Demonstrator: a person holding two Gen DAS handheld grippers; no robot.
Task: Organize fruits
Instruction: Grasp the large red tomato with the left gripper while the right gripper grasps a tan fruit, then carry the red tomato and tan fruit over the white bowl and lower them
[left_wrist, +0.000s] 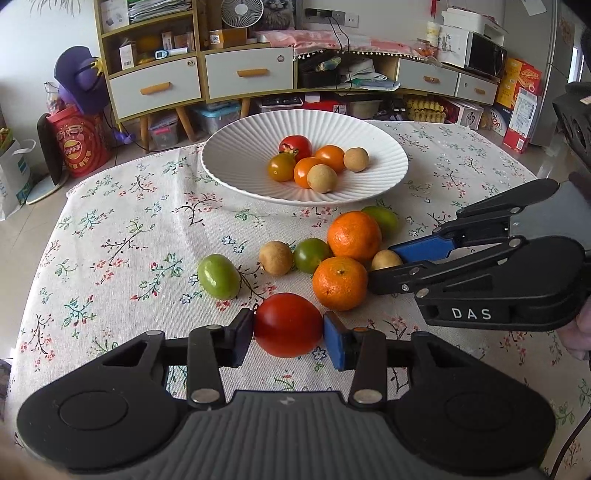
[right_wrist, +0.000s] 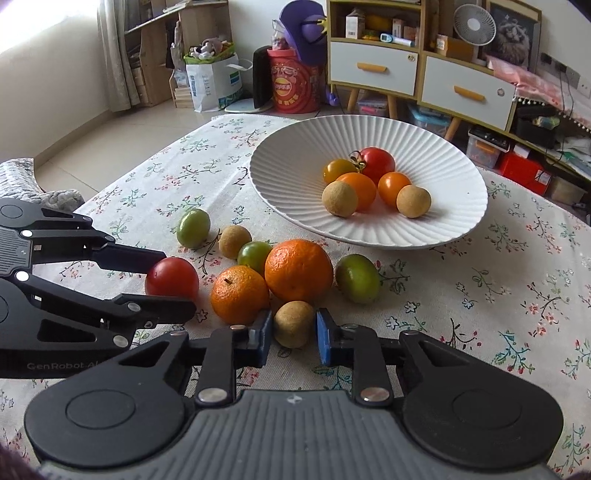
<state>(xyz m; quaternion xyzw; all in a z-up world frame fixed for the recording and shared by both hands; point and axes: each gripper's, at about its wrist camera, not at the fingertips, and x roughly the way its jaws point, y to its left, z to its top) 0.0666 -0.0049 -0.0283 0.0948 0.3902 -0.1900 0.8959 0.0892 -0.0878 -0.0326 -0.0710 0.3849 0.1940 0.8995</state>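
Observation:
My left gripper (left_wrist: 289, 338) is shut on a red tomato (left_wrist: 288, 325) low over the floral tablecloth; it also shows in the right wrist view (right_wrist: 171, 279). My right gripper (right_wrist: 294, 334) has its pads around a tan longan (right_wrist: 293, 324), touching or nearly so; the longan also shows in the left wrist view (left_wrist: 386, 259). Two oranges (left_wrist: 354, 236) (left_wrist: 340, 283), a green tomato (left_wrist: 311, 254), another longan (left_wrist: 275, 257) and two green fruits (left_wrist: 218, 271) (left_wrist: 380, 219) lie on the cloth. The white ribbed plate (left_wrist: 236, 155) holds several tomatoes and two longans.
The table edges fall off at left and far side. Behind stand a cabinet with drawers (left_wrist: 243, 72), a red canister (left_wrist: 79, 142), a paper bag (right_wrist: 214, 83) and floor clutter.

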